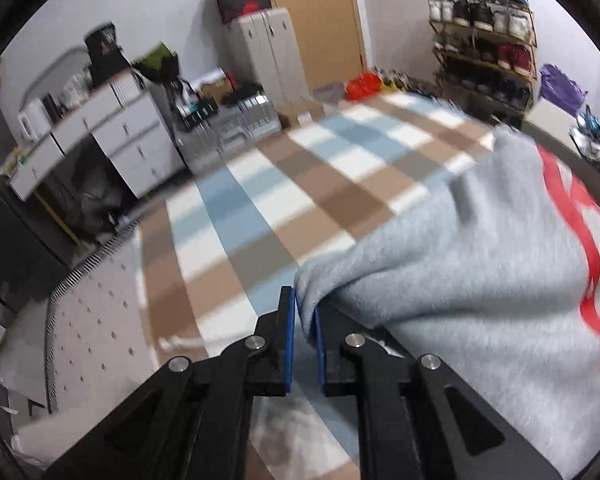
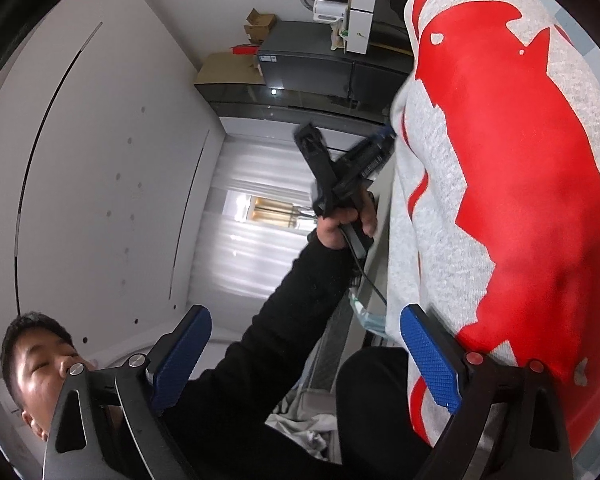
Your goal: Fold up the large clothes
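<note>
Blue pads of the left tool [image 1: 305, 322] sit pressed together on a corner of the grey sweatshirt [image 1: 480, 280], pinching a bunched edge of the fabric above the checked play mat [image 1: 260, 208]. From the right wrist view, the same garment hangs as a broad panel with its big red print [image 2: 516, 200] facing the camera, so it looks lifted off the floor rather than laid flat. The right tool [image 2: 304, 360] stands spread wide, its far pad just beside the cloth but not gripping it (nothing lies between the two pads). The person's hand [image 2: 348, 224] carries the left tool up at the garment's edge. I judge the fold barely begun: one corner is caught, no crease is visible, and the second corner is not yet taken.
</note>
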`<state>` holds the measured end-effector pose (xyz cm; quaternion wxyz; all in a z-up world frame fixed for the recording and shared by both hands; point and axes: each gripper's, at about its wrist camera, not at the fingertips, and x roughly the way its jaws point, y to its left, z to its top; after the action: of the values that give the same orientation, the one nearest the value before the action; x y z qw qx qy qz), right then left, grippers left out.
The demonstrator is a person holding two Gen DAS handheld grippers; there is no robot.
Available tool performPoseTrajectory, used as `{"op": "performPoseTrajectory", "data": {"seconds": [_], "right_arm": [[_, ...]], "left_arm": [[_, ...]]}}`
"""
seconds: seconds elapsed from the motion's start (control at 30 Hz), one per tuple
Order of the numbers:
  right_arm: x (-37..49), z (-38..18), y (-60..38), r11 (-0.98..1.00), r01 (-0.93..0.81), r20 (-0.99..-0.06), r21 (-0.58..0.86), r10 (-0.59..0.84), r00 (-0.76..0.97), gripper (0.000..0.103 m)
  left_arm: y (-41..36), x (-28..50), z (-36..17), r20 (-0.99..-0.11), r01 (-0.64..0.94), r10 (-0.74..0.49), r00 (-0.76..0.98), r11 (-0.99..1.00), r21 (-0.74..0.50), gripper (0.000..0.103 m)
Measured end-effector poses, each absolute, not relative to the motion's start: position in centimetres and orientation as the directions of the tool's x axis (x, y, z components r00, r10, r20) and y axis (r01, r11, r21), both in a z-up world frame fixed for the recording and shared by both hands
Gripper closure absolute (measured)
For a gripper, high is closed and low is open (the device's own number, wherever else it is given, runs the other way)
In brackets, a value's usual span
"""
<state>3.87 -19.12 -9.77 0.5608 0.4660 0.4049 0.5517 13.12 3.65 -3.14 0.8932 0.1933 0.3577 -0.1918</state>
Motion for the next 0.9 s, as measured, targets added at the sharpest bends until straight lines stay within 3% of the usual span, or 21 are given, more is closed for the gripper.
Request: {"op": "performPoseTrajectory", "data": {"seconds": [0.07, 0.13, 0.27, 0.33, 0.4, 0.53, 0.57, 0.67, 0.9], "right_arm": [[3.5, -9.8, -18.9, -0.032, -0.247, 0.048, 0.969, 0.997, 0.062, 0.007], [3.4, -9.7, -18.8, -0.012, -0.256, 0.028, 0.967, 0.998, 0.061, 0.007], [3.2, -10.0, -18.9, 0.017, -0.246, 0.003, 0.969, 0.997, 0.079, 0.007], [3.1, -10.1, -19.0, 0.017, -0.238, 0.003, 0.971, 0.997, 0.081, 0.007], [3.1, -10.1, -19.0, 0.021, -0.239, -0.002, 0.971, 0.997, 0.08, 0.007], [3.2, -9.9, -18.8, 0.041, -0.245, -0.022, 0.969, 0.997, 0.078, 0.007], [3.1, -9.8, -18.7, 0.047, -0.248, -0.028, 0.968, 0.996, 0.079, 0.007], [3.2, -9.7, -18.8, 0.056, -0.249, -0.036, 0.967, 0.996, 0.083, 0.006], [3.5, -9.5, -19.3, 0.055, -0.246, -0.035, 0.968, 0.996, 0.087, 0.006]], "left_arm": [[3.0, 13.3, -2.3, -0.697, 0.496, -0.206, 0.687, 0.834, 0.243, 0.096], [2.9, 13.9, -1.6, -0.705, 0.517, -0.248, 0.665, 0.834, 0.194, 0.096], [6.4, 14.9, -0.2, -0.683, 0.517, -0.486, 0.546, 0.836, -0.182, 0.096], [8.8, 15.3, -0.1, -0.648, 0.468, -0.563, 0.513, 0.816, -0.338, 0.081], [9.3, 15.2, -0.4, -0.67, 0.421, -0.54, 0.51, 0.835, -0.353, 0.074], [8.9, 14.5, -1.2, -0.721, 0.379, -0.497, 0.483, 0.861, -0.339, 0.074], [9.3, 14.7, -1.4, -0.722, 0.36, -0.508, 0.47, 0.857, -0.368, 0.073], [10.6, 15.3, -2.9, -0.736, 0.266, -0.532, 0.418, 0.847, -0.46, 0.056], [12.7, 14.5, -5.6, -0.68, 0.067, -0.651, 0.336, 0.737, -0.672, 0.055]]}}
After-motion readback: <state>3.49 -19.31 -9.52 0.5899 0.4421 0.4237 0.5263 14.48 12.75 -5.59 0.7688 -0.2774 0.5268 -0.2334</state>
